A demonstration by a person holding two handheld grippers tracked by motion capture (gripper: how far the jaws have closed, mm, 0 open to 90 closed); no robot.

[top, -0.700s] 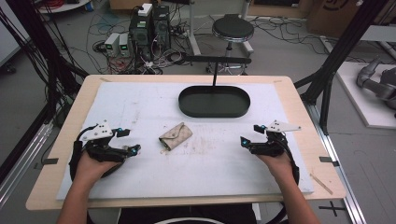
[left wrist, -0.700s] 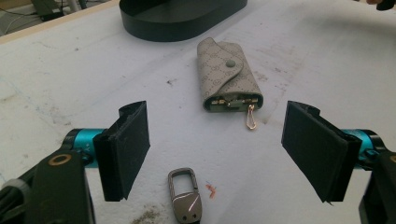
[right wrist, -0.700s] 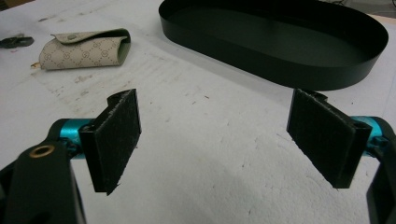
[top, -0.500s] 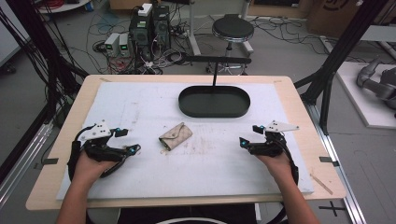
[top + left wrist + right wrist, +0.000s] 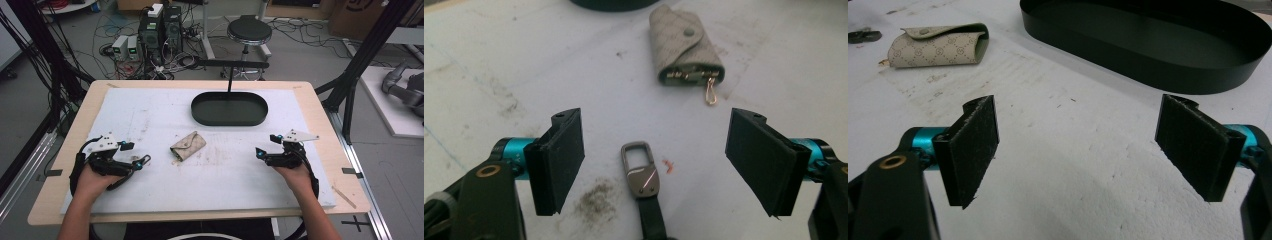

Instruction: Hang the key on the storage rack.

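Note:
A beige patterned key pouch (image 5: 188,146) lies on the white mat (image 5: 225,175) at mid-table, snapped closed, with a small gold clasp poking out (image 5: 711,95). My left gripper (image 5: 134,155) rests on the mat left of it, open. In the left gripper view (image 5: 656,165) a grey metal clip (image 5: 640,170) on a black strap lies flat between the jaws, untouched by the pads (image 5: 561,157). My right gripper (image 5: 265,145) sits right of the pouch, open, with bare mat between its jaws (image 5: 1088,150). The pouch (image 5: 935,47) lies far left in the right gripper view.
A black oval tray (image 5: 229,121) stands empty behind the pouch, near the table's far edge; its wall (image 5: 1148,70) is close ahead of the right gripper. A black stand arm (image 5: 230,64) reaches over it. A stool (image 5: 249,31), computers and cables stand beyond the table.

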